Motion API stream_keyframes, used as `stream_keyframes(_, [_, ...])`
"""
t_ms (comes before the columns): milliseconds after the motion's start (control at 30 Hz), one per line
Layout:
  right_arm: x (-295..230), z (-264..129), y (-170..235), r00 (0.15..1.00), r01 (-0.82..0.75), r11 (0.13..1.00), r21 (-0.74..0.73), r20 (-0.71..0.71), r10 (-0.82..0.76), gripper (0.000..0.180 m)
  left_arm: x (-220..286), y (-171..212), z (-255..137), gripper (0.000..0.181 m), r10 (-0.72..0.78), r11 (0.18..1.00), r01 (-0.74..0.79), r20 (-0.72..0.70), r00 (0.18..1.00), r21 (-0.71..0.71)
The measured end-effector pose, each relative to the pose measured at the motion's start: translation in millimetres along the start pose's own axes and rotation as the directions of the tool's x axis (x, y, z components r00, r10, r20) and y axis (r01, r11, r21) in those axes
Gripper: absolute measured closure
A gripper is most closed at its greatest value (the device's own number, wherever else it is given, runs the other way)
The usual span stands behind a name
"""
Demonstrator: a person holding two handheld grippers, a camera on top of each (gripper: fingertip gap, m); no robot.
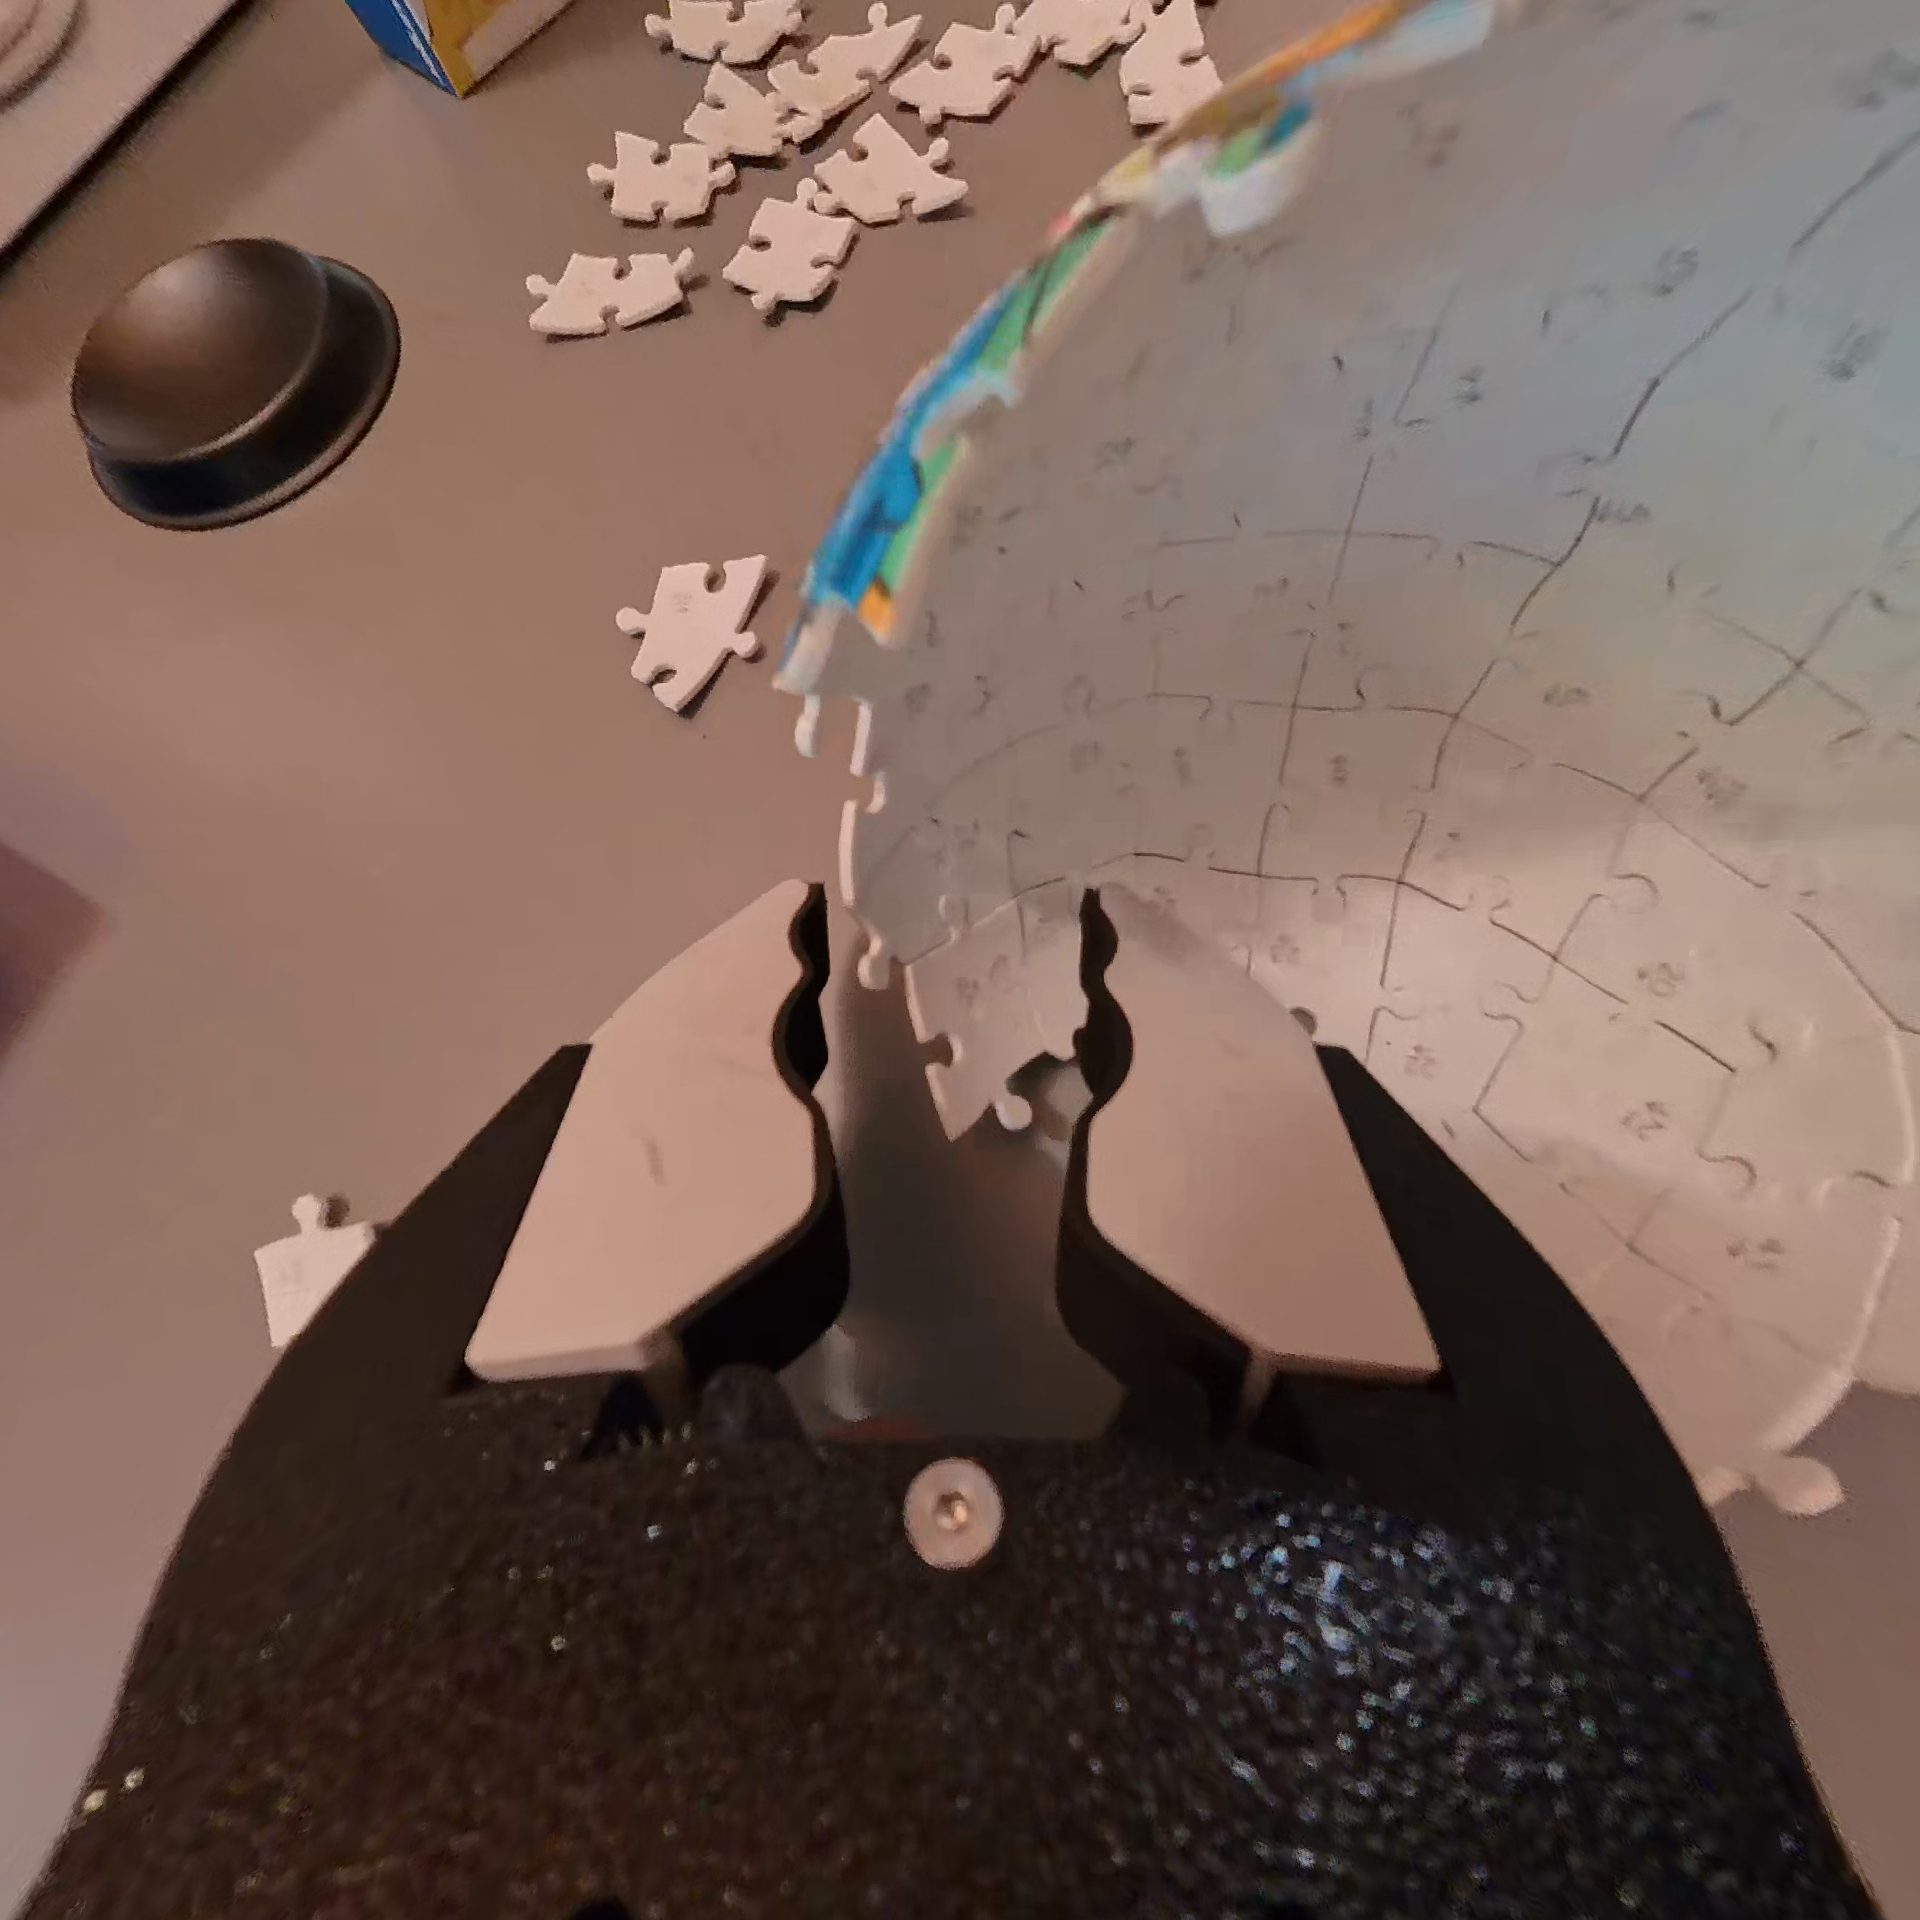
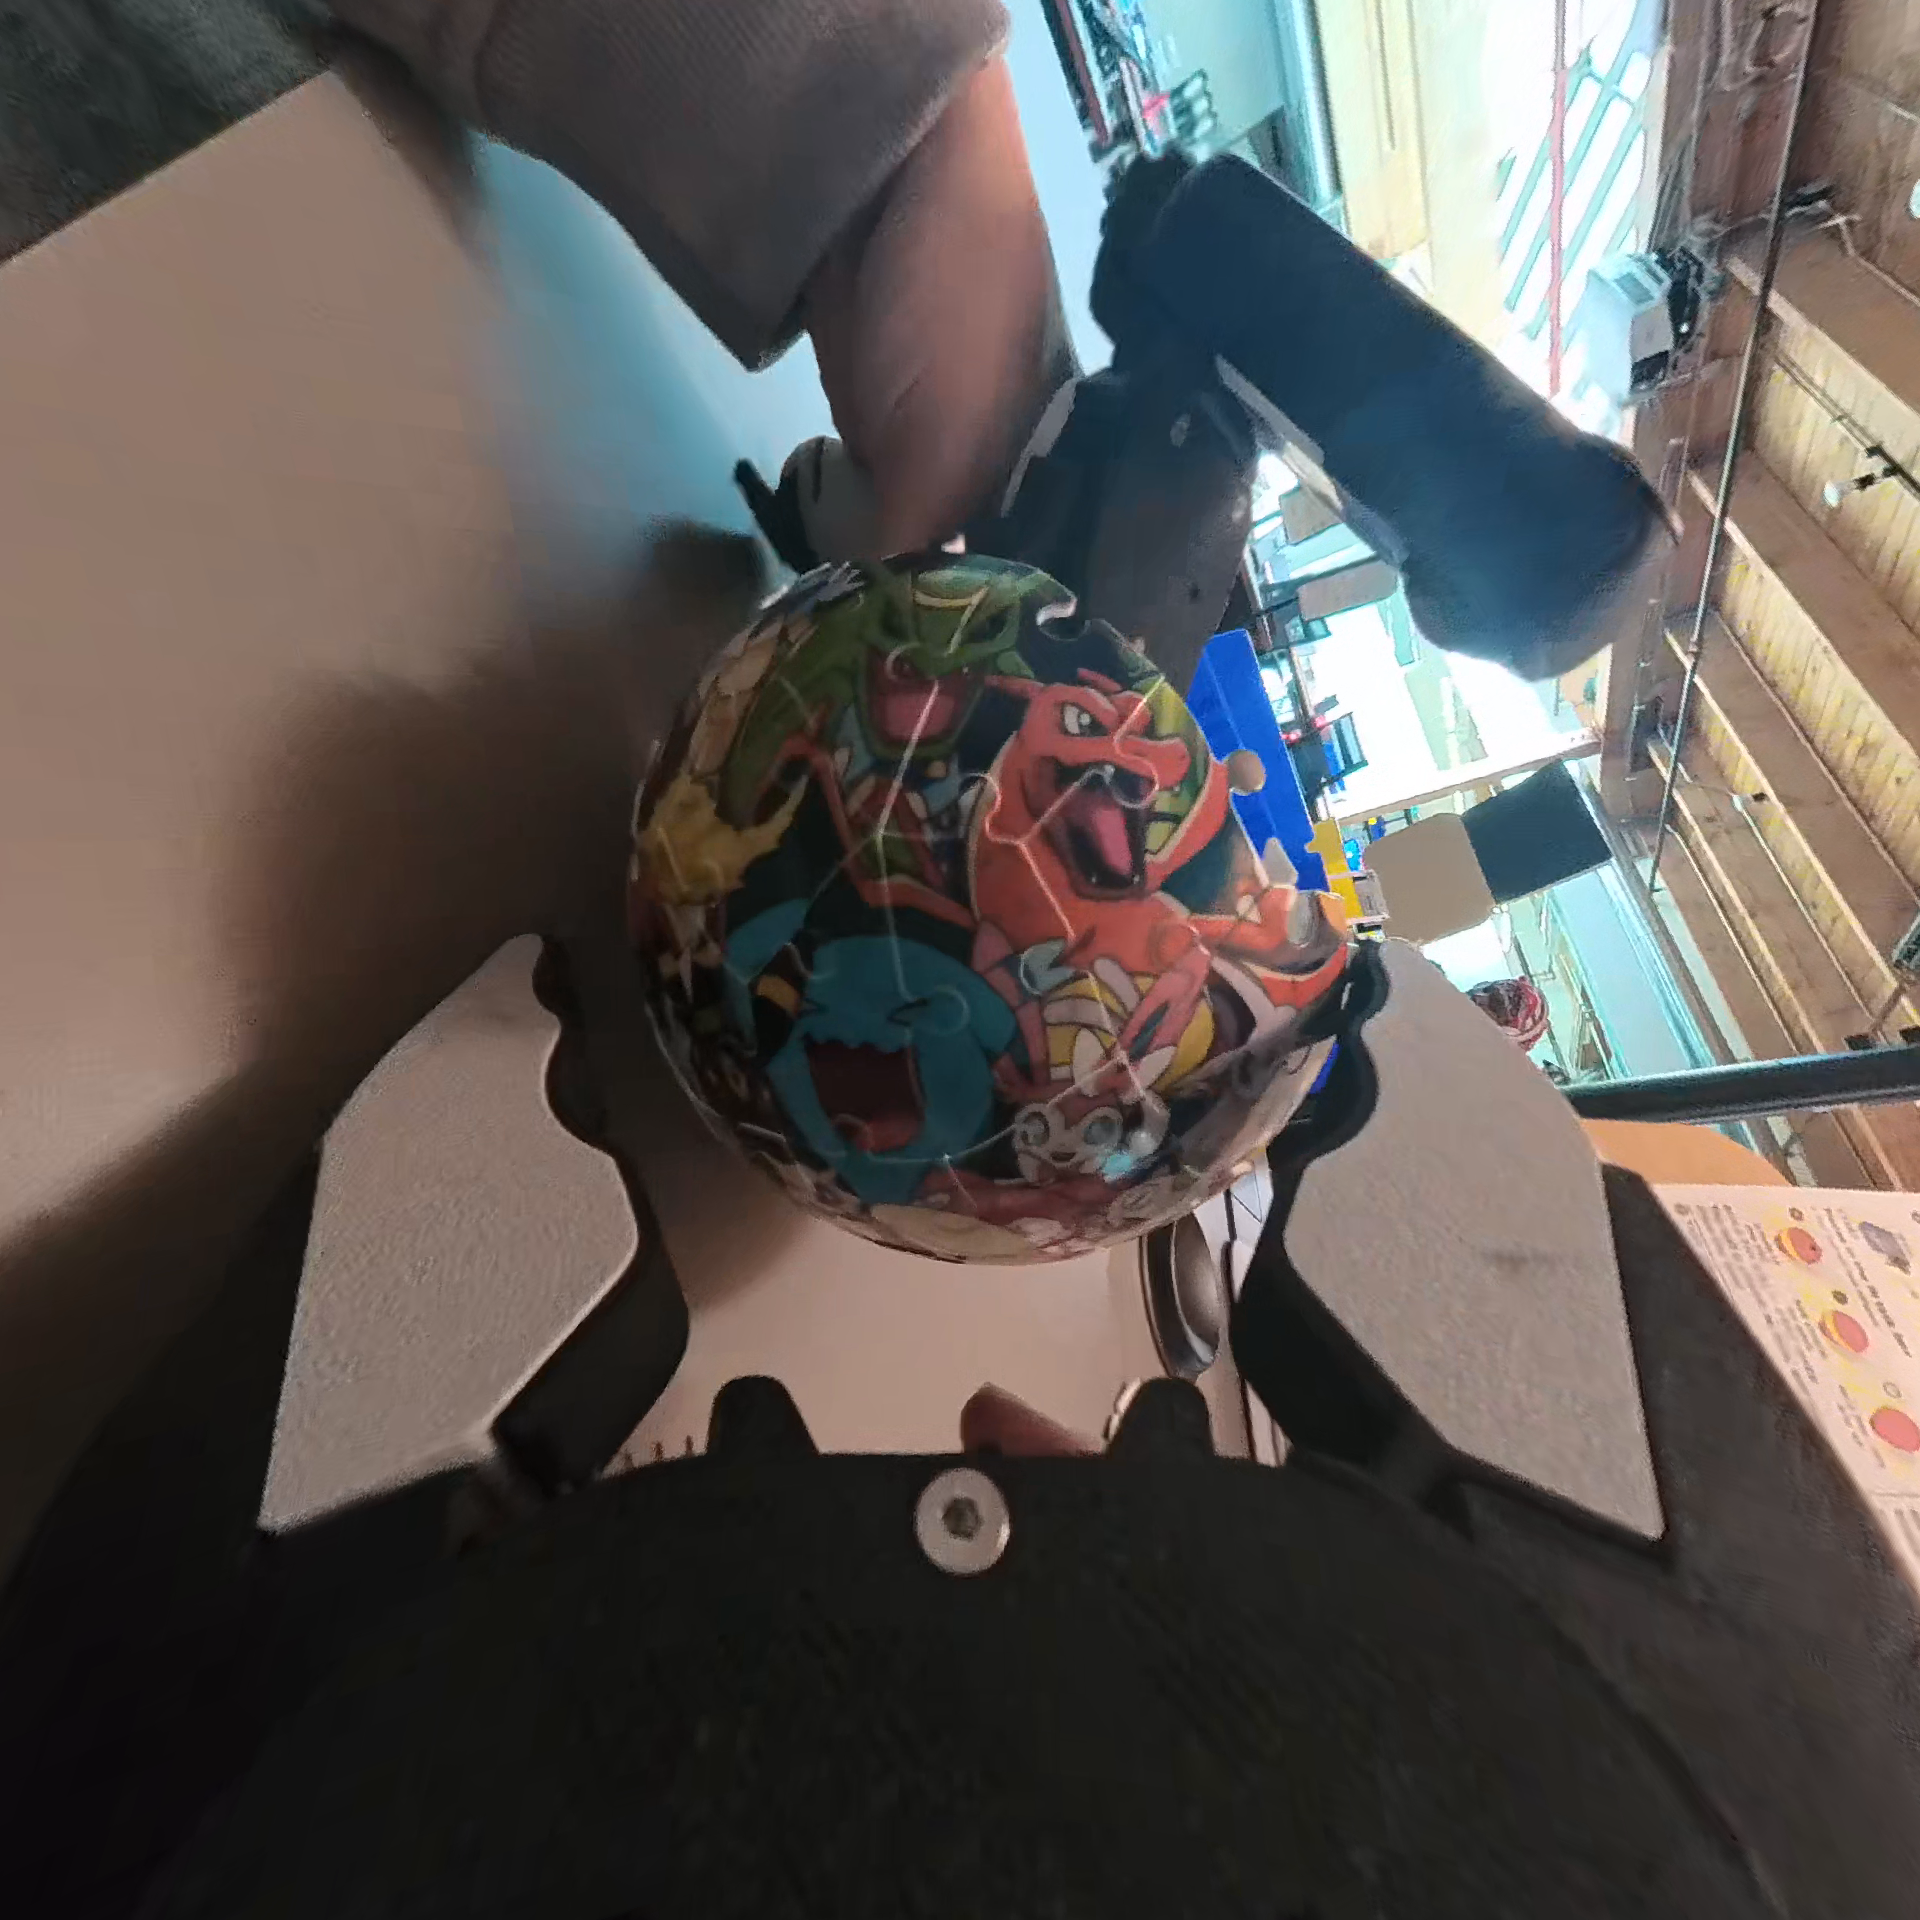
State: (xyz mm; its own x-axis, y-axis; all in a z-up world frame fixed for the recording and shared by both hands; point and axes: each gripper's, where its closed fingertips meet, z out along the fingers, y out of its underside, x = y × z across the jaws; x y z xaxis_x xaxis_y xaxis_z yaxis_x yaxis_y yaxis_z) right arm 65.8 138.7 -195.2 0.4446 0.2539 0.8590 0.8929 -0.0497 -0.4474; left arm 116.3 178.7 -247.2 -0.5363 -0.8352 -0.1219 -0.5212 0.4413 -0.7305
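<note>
straddling the jagged lower rim of a half-built puzzle sphere [image 1: 1455, 727], the left gripper [image 1: 954, 925] has its fingers apart, one outside the shell and the other against the pale numbered inner face; whether they actually press the wall i cannot tell, since a gap shows on the outer side. that edge-on placement lets the thin curved wall sit between the pads [image 1: 1101, 997] rather than being crushed across its width. the shell is tilted with its hollow toward the camera, only a sliver of blue and green print showing along its far rim. in the right wrist view the right gripper [image 2: 951, 997] is wide open with the printed outside of the puzzle sphere [image 2: 966, 904] between its fingers; the right finger's tip touches the shell's edge, the left finger stands clear, so it reads as cradling or steadying rather than clamping. beyond the sphere a person's hand [image 2: 914, 343] in a brown sleeve holds the other gripper's dark handle [image 2: 1382, 416], which fits two tools meeting the same piece from opposite sides. farther out on the grey bench [image 1: 416, 831] lie loose puzzle pieces [image 1: 790, 135] face down in a scatter, one single piece [image 1: 691, 629] just beside the shell's rim, a dark domed stand [image 1: 234, 379] well apart to the left, and a blue and yellow box [image 1: 457, 36] at the far edge. a printed instruction sheet [image 2: 1808, 1340] lies by the right gripper.
</note>
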Motion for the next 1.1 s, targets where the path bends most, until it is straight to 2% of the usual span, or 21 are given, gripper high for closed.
stream_keyframes(267, [0, 2, -1, 0.998, 0.048, 0.999, -0.007, -0.029, -0.048, 0.048, 0, 4, -9, 0.133, 0.024, 1.0, -0.024, 0.006, 1.0, -0.01])
stream_keyframes(500, [-4, 3, -12, 0.976, 0.207, 0.978, -0.037, -0.059, -0.208, 0.052, 1, 10, -18, 0.121, 0.042, 0.998, -0.042, -0.006, 0.999, -0.035])
stream_keyframes(633, [-5, 5, -13, 0.977, 0.207, 0.977, -0.054, -0.048, -0.21, 0.052, 0, 11, -29, 0.12, 0.016, 0.999, -0.016, -0.027, 1.0, -0.032])
stream_keyframes(767, [-5, 7, -13, 0.978, 0.206, 0.976, -0.068, -0.03, -0.209, 0.051, -13, 23, -61, 0.118, -0.042, 0.999, 0.041, -0.03, 0.999, -0.033])
stream_keyframes(867, [-4, 7, -11, 0.98, 0.198, 0.977, -0.075, -0.023, -0.2, 0.051, -50, 47, -87, 0.119, -0.151, 0.987, 0.155, 0.092, 0.984, -0.041])
stream_keyframes(1000, [-3, 6, -8, 0.981, 0.189, 0.979, -0.08, -0.026, -0.192, 0.051, -85, 90, -97, 0.119, -0.341, 0.92, 0.374, 0.224, 0.913, -0.121])
stream_keyframes(1100, [-2, 6, -6, 0.984, 0.177, 0.981, -0.081, -0.023, -0.179, 0.051, -91, 102, -102, 0.125, -0.338, 0.915, 0.378, 0.245, 0.909, -0.138])
